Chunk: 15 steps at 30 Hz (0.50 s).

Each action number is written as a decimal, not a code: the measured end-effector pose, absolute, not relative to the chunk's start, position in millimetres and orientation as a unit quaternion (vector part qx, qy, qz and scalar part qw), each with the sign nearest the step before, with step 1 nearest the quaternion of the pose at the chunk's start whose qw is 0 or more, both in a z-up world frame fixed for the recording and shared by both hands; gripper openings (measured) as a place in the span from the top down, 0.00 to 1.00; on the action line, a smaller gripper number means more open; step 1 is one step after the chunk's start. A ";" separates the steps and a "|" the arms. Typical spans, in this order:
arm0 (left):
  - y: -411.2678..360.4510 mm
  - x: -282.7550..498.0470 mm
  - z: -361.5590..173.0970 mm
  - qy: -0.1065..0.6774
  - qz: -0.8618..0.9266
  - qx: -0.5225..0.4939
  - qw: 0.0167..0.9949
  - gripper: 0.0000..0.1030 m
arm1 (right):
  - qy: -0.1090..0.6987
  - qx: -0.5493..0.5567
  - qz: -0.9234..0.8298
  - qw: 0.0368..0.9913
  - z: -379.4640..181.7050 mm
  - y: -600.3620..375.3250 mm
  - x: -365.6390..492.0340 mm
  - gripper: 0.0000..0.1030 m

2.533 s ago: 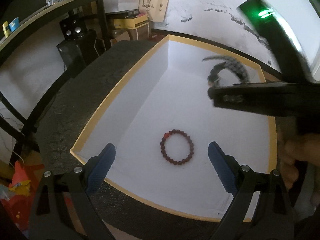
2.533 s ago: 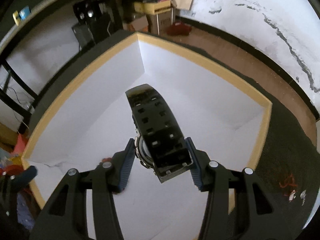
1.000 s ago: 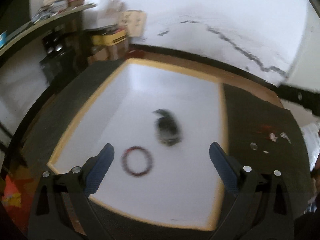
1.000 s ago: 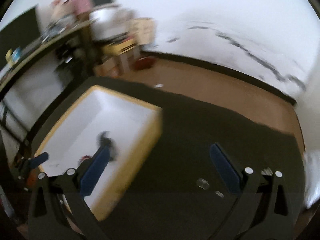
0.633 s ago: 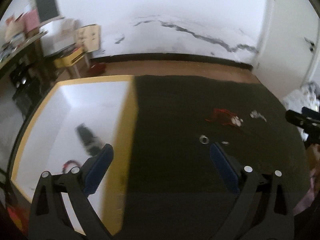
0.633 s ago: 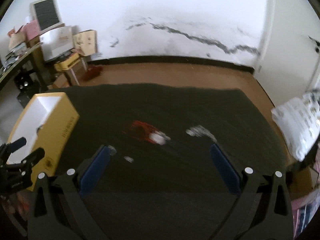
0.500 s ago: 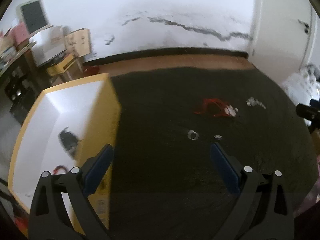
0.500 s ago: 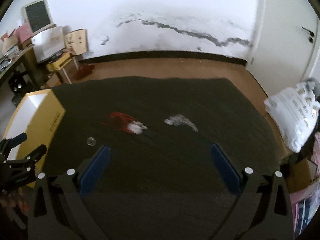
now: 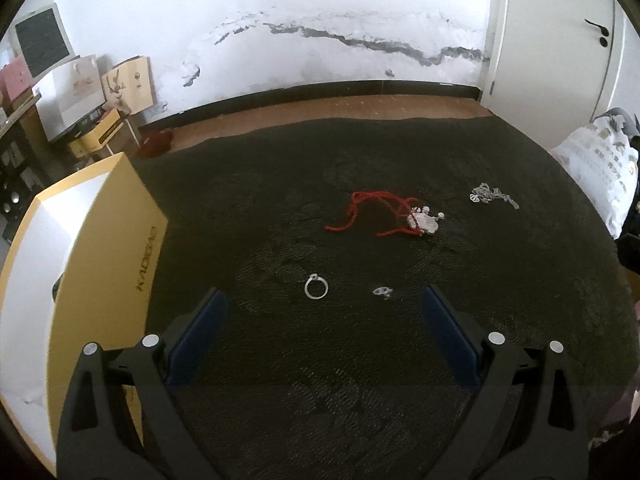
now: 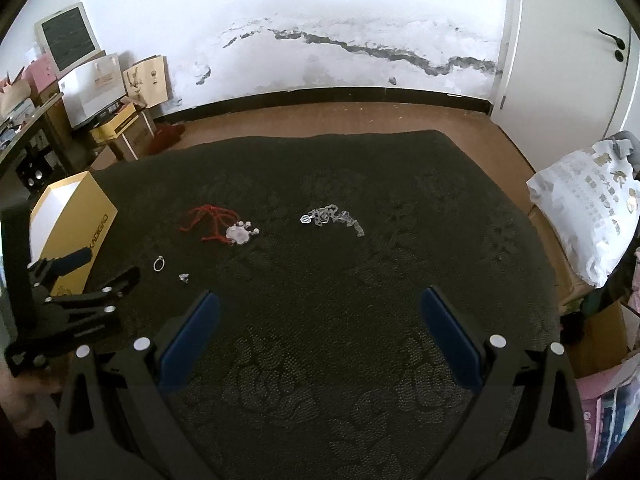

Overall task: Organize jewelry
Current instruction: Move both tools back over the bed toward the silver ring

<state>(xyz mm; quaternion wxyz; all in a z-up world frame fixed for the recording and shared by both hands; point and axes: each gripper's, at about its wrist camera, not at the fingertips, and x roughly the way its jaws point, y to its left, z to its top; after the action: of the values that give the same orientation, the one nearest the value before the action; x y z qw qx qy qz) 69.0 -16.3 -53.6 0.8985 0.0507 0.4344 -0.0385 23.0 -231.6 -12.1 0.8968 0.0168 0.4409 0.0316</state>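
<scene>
A yellow box point(image 9: 120, 248) with a white inside stands at the left of the dark cloth point(image 9: 360, 360); it also shows in the right wrist view point(image 10: 80, 216). On the cloth lie a silver ring point(image 9: 316, 287), a small silver piece point(image 9: 382, 291), a red cord with a pale pendant point(image 9: 384, 210) and a silver chain point(image 9: 492, 195). My left gripper point(image 9: 322, 332) is open and empty, just short of the ring. My right gripper point(image 10: 318, 328) is open and empty, well short of the chain point(image 10: 334, 216) and red cord point(image 10: 218, 220). The left gripper also shows in the right wrist view point(image 10: 84, 276).
The cloth's far edge meets a brown floor point(image 9: 320, 108) below a white cracked wall. Boxes and a shelf point(image 10: 100, 112) stand at the back left. A white printed bag point(image 10: 588, 200) lies off the right edge of the cloth.
The right gripper let the black watch go in the box. Both grippers then swung right, away from the box, and now face the loose jewelry on the cloth.
</scene>
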 end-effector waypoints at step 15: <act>-29.6 108.4 -101.8 0.463 -0.011 0.048 0.885 0.08 | 0.452 0.011 0.037 0.891 -20.1 -232.9 31.1 0.06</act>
<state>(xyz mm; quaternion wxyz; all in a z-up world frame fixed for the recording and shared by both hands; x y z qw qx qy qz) 108.4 -29.6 -101.8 0.8852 0.0483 0.4626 -0.0106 31.1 -232.9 -20.1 0.8911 0.0110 0.4521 0.0372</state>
